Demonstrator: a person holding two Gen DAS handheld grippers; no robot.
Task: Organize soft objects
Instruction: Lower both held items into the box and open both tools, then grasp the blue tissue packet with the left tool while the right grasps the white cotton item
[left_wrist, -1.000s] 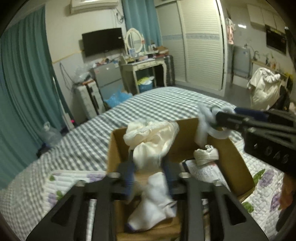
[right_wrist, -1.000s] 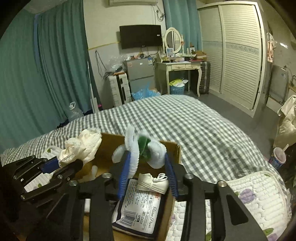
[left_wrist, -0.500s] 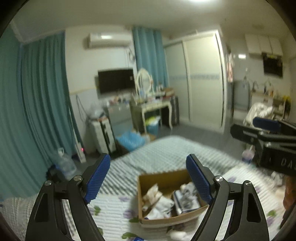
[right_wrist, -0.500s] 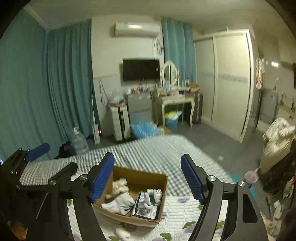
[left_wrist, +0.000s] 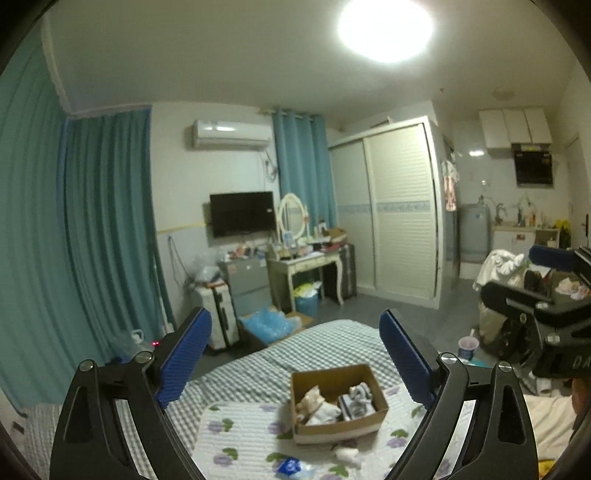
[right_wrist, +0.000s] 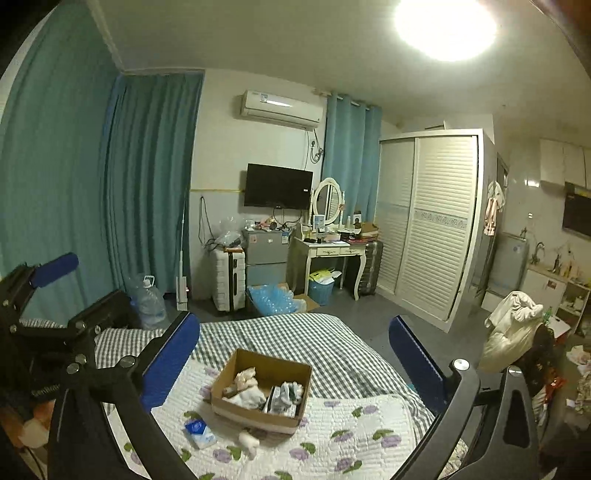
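A cardboard box (left_wrist: 340, 428) (right_wrist: 255, 413) sits on the flowered quilt (right_wrist: 351, 424) of the bed, far below both grippers. Inside lie a cream cloth (left_wrist: 314, 400) (right_wrist: 245, 384), a white and green soft toy (left_wrist: 360, 393) (right_wrist: 291, 391) and a printed packet (right_wrist: 277, 402). A small white soft item (left_wrist: 347, 452) (right_wrist: 249, 439) lies on the quilt in front of the box. My left gripper (left_wrist: 293, 321) and right gripper (right_wrist: 293, 321) hang high and nearly level. Their jaws are opening wide, and nothing is between them. Each gripper also shows at the edge of the other's view.
A blue tissue pack (left_wrist: 290, 465) (right_wrist: 199, 432) lies on the quilt near the box. Beyond the bed's checked sheet (right_wrist: 295, 339) stand a dressing table (right_wrist: 332, 254), a white suitcase (right_wrist: 227, 280), a water bottle (right_wrist: 147, 302) and a wardrobe (right_wrist: 428, 229).
Both grippers let go of their soft items, which now lie in the box. Both rose and drew back from the box, and their jaws spread wide.
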